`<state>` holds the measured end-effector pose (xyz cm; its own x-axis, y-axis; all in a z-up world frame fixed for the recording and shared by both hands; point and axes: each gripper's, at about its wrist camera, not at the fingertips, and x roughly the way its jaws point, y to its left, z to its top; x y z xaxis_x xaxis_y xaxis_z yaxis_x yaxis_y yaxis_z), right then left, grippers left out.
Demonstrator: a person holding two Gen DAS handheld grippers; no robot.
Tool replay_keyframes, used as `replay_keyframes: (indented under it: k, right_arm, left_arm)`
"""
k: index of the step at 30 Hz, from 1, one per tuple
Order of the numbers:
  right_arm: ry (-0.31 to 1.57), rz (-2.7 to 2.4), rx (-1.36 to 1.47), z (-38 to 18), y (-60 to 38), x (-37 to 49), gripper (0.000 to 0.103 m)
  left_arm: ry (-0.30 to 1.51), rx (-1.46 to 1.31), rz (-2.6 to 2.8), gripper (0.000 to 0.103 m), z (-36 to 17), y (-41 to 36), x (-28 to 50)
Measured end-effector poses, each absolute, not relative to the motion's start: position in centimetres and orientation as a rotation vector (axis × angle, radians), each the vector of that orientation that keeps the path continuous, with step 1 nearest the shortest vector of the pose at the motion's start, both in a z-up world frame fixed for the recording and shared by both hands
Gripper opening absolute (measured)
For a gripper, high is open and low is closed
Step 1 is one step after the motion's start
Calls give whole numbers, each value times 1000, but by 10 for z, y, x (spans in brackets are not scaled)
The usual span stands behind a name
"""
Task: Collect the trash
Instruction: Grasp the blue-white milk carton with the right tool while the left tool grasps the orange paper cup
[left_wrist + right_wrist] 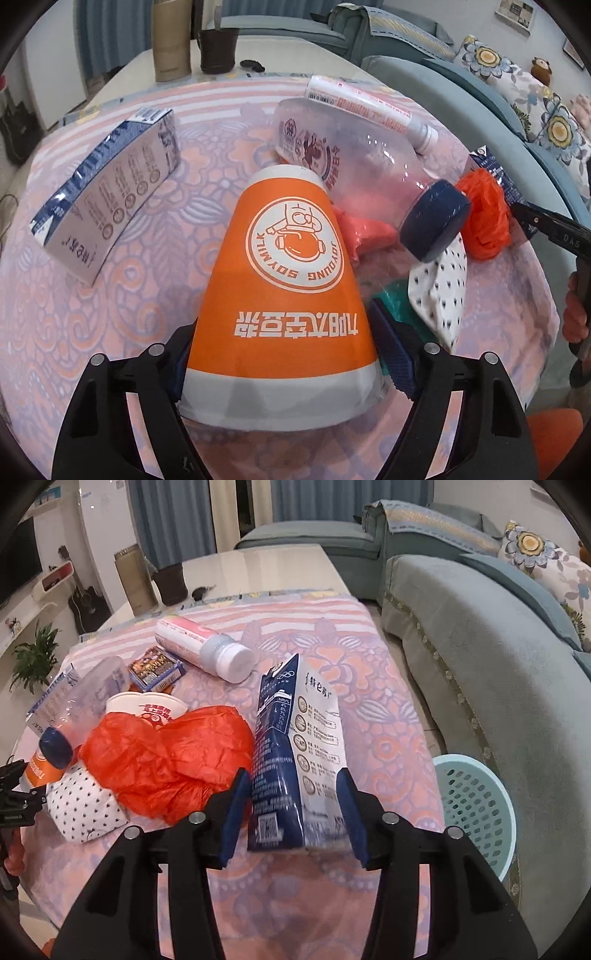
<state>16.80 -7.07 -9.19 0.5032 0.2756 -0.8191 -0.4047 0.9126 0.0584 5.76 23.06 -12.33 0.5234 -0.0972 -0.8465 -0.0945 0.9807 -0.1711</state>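
Note:
My left gripper (282,354) is shut on an orange soy-milk paper cup (284,288), upside down over the patterned tablecloth. My right gripper (291,812) is shut on a blue and white milk carton (295,757), held upright above the table. Other trash lies on the table: a clear bottle with a dark blue cap (369,158), a red plastic bag (166,757), a white dotted wrapper (81,808), a pink and white bottle (207,646), a second milk carton (107,195) and a small colourful box (155,668).
A pale green perforated basket (476,805) stands on the floor right of the table, beside a blue-grey sofa (480,635). A tan cylinder (171,40) and a dark cup (218,48) stand at the table's far end.

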Motion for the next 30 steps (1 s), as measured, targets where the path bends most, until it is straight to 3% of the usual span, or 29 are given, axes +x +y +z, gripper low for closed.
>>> replay_keyframes:
  k: [2, 7, 11, 12, 15, 23, 30]
  right_arm:
    - [987, 384, -160, -98, -68, 177, 46]
    - [1053, 373, -94, -112, -71, 201, 64]
    - [1083, 360, -5, -120, -85, 211, 65]
    - [1082, 357, 4, -119, -87, 211, 63]
    - [1043, 345, -5, -110, -95, 203, 33]
    - [851, 360, 8, -46, -121, 177, 32]
    - [746, 297, 78, -5, -195, 168, 32]
  left_arm:
    - [1013, -239, 3, 75, -123, 235, 59]
    - [954, -275, 17, 69, -117, 240, 51]
    - [892, -322, 39, 68, -106, 247, 34]
    - [864, -334, 42, 68, -101, 250, 29]
    - [808, -324, 54, 68, -83, 247, 18]
    - [632, -262, -68, 68, 2, 181, 30]
    - [526, -180, -276, 68, 56, 62, 75]
